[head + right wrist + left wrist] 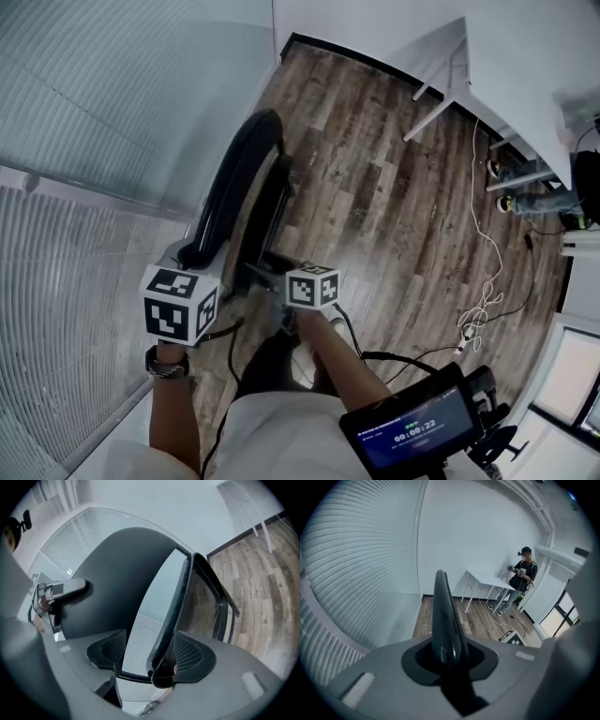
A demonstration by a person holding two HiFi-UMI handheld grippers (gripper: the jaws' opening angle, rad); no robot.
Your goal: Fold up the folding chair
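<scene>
The black folding chair (236,183) stands on the wood floor close to the blind-covered wall, seen almost edge-on from above. My left gripper (192,255) is at the top of its backrest. In the left gripper view the thin black backrest edge (443,616) runs straight up between the jaws, and my left gripper (447,657) is shut on it. My right gripper (270,277) is lower, at the seat. In the right gripper view the seat's black rim (174,620) lies against the right pad (192,654), with a gap to the left pad, so my right gripper (151,654) is open.
A white table (511,80) stands at the back right, with a person (524,576) beside it in the left gripper view. Cables (483,300) trail over the floor at the right. The blinds (75,197) close off the left. A screen device (412,433) hangs at my waist.
</scene>
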